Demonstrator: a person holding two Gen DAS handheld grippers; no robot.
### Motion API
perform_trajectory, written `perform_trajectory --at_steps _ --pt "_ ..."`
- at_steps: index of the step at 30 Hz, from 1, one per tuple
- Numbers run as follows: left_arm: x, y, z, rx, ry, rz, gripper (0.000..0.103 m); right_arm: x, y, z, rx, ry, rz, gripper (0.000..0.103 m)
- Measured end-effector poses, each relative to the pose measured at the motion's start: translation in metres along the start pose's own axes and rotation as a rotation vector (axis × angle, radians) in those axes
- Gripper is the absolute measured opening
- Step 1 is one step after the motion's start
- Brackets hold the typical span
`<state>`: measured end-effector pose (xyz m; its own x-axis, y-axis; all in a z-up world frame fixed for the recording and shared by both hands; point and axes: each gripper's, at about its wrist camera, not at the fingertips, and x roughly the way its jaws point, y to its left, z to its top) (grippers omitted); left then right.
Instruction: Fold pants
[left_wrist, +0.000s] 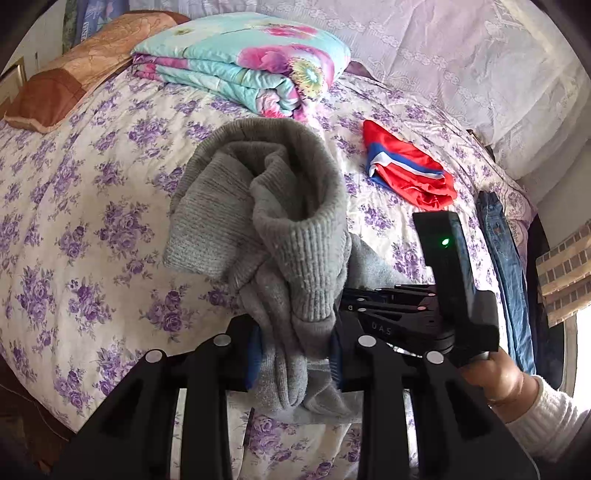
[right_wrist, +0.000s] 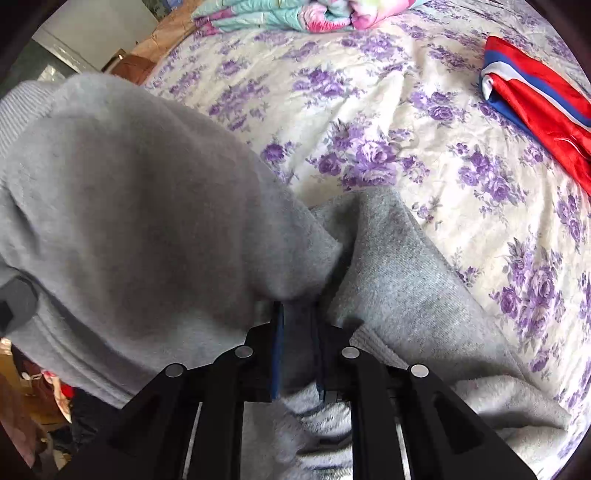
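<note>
right up close, my left gripper (left_wrist: 295, 354) is clamped on a bunched fold of the grey pants (left_wrist: 273, 221), which rise in a ribbed hump over the bedspread (left_wrist: 92, 221). my right gripper (right_wrist: 297, 343) is pinched narrow on another part of the pants (right_wrist: 129, 192), fabric draped to its left and trailing right onto the bed. beside it, the right hand (left_wrist: 495, 380) grips its handle. farther off lie a red cloth (left_wrist: 410, 166), jeans (left_wrist: 506, 258) at the edge, and a folded quilt (left_wrist: 243, 62).
</note>
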<state>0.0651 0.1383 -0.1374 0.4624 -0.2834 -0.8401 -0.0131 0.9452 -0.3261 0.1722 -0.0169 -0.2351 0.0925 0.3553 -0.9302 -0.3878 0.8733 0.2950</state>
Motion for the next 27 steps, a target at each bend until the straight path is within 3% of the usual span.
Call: perform_trajectory --at_steps 4,8,11,14,17,18,19,20,22,25,27 --pt "-0.013 -0.030 -0.003 0.106 -0.015 -0.090 0.027 -0.080 -0.026 -0.023 0.029 -0.151 -0.022 0.016" --pt "-0.014 -0.085 -0.015 0.279 0.015 -0.274 0.026 -0.155 -0.087 -0.077 0.166 -0.270 -0.162 0.024" --pt "0.005 -0.142 -0.038 0.488 0.078 -0.347 0.026 -0.187 -0.137 -0.135 0.325 -0.309 -0.222 0.025" --pt "0.054 -0.189 -0.069 0.663 0.208 -0.369 0.027 -0.183 -0.164 -0.188 0.428 -0.296 -0.270 0.025" --pt "0.138 -0.204 -0.101 0.702 0.425 -0.302 0.028 -0.152 -0.181 -0.225 0.518 -0.245 -0.254 0.024" --pt "0.145 -0.205 -0.104 0.697 0.445 -0.315 0.028 -0.143 -0.178 -0.229 0.535 -0.234 -0.242 0.024" --pt "0.141 -0.209 -0.102 0.698 0.447 -0.320 0.029 -0.142 -0.176 -0.234 0.541 -0.235 -0.236 0.024" --pt "0.135 -0.212 -0.099 0.707 0.450 -0.316 0.036 -0.145 -0.171 -0.237 0.537 -0.252 -0.235 0.024" --pt "0.112 -0.213 -0.093 0.701 0.450 -0.399 0.057 -0.156 -0.158 -0.237 0.510 -0.295 -0.232 0.024" --pt "0.069 -0.205 -0.080 0.675 0.397 -0.512 0.063 -0.175 -0.143 -0.227 0.476 -0.354 -0.208 0.028" --pt "0.048 -0.193 -0.071 0.636 0.346 -0.524 0.063 -0.188 -0.131 -0.217 0.443 -0.389 -0.162 0.028"
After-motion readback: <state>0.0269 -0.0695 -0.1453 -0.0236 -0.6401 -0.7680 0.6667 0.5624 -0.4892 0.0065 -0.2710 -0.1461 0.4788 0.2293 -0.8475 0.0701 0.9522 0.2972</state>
